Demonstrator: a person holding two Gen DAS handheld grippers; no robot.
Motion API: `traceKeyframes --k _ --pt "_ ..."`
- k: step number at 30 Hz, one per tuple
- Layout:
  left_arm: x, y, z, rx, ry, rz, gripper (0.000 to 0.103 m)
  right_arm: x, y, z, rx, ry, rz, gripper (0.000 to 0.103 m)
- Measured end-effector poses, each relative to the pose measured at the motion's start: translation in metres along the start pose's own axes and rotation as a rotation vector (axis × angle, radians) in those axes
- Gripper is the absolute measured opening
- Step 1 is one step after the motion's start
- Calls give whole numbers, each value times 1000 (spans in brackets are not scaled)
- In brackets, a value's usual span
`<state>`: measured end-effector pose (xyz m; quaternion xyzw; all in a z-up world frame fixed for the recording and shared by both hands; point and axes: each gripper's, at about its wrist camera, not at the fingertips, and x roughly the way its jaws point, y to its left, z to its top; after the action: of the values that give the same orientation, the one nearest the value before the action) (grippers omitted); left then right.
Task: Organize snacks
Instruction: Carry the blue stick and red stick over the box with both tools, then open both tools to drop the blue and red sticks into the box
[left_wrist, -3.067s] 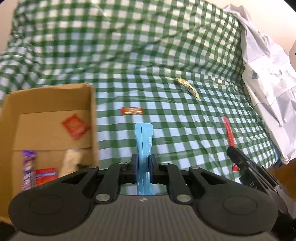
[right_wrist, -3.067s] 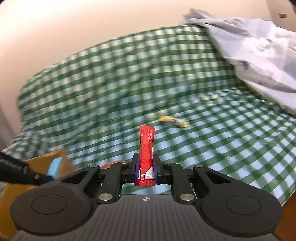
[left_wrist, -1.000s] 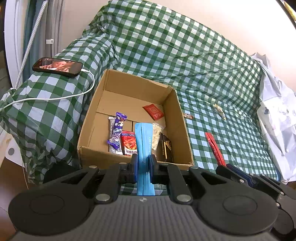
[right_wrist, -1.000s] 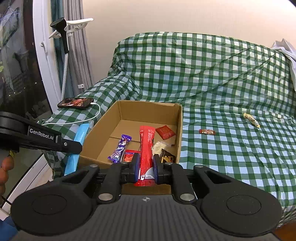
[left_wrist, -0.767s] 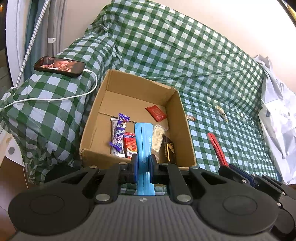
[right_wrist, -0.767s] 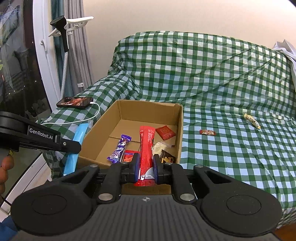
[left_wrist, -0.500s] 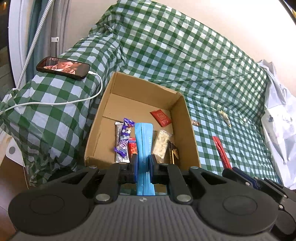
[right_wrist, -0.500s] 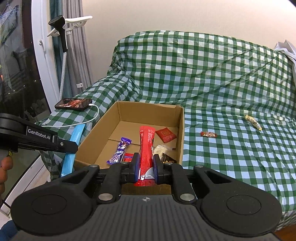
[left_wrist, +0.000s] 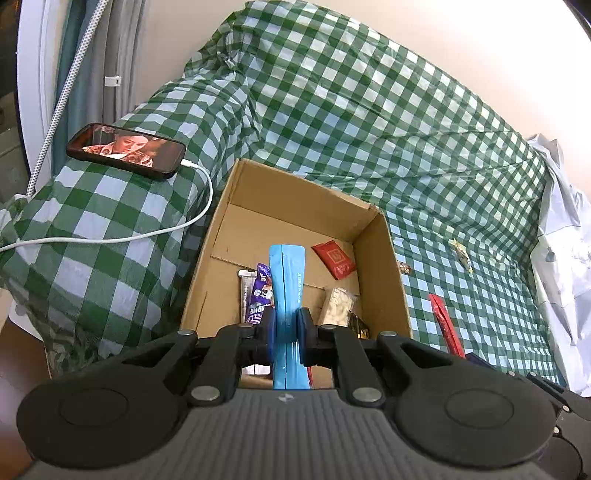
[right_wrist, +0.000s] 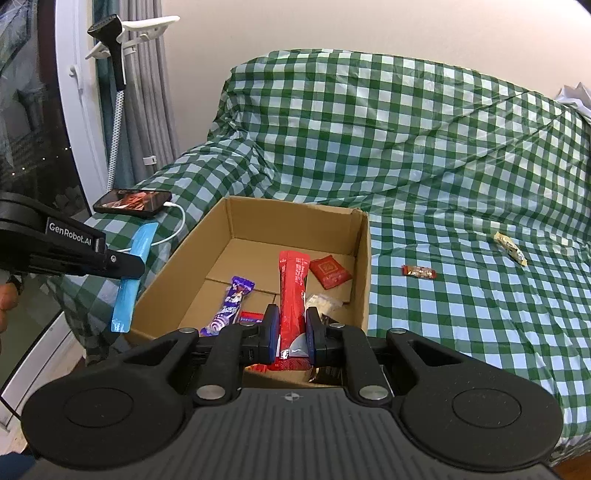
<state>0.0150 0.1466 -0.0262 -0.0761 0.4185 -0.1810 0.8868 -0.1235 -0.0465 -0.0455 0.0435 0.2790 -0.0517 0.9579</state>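
Observation:
My left gripper (left_wrist: 287, 328) is shut on a long blue snack packet (left_wrist: 286, 280), held upright over the near edge of an open cardboard box (left_wrist: 397, 273). My right gripper (right_wrist: 291, 334) is shut on a long red snack packet (right_wrist: 292, 284) above the box's near edge (right_wrist: 364, 280). The box holds a purple bar (right_wrist: 229, 306), a red square sachet (right_wrist: 330, 271), a pale packet (left_wrist: 338, 304) and a dark packet. A small red-brown bar (right_wrist: 419, 272) and a yellow bar (right_wrist: 510, 248) lie on the green checked cover. The left gripper with the blue packet (right_wrist: 133, 273) shows left of the box in the right wrist view.
A phone (left_wrist: 125, 149) with its white charging cable (left_wrist: 199, 214) lies on the checked armrest left of the box. A white cloth bundle (left_wrist: 561, 236) sits at the right. A phone stand (right_wrist: 118, 44), curtain and window are at the far left.
Both grippers have moved closer to the box, each still holding its packet; the box now sits larger and nearer under the fingertips.

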Motion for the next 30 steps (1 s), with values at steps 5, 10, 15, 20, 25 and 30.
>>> traceKeyframes --k 5,10,15,20,25,30 --pt "19 1 11 -1 18 3 12 22 0 10 0 17 -3 16" --pt "40 3 19 3 42 9 12 47 0 16 3 44 0 16" --pt "62 1 25 3 72 17 12 72 -2 19 10 74 2 16" --pt "85 -2 31 4 97 32 13 96 -7 21 18 104 -1 16" --pt "107 -3 36 8 120 43 12 119 -13 21 31 129 1 16" --pt "128 -4 38 16 144 61 13 139 -16 21 45 154 10 16"
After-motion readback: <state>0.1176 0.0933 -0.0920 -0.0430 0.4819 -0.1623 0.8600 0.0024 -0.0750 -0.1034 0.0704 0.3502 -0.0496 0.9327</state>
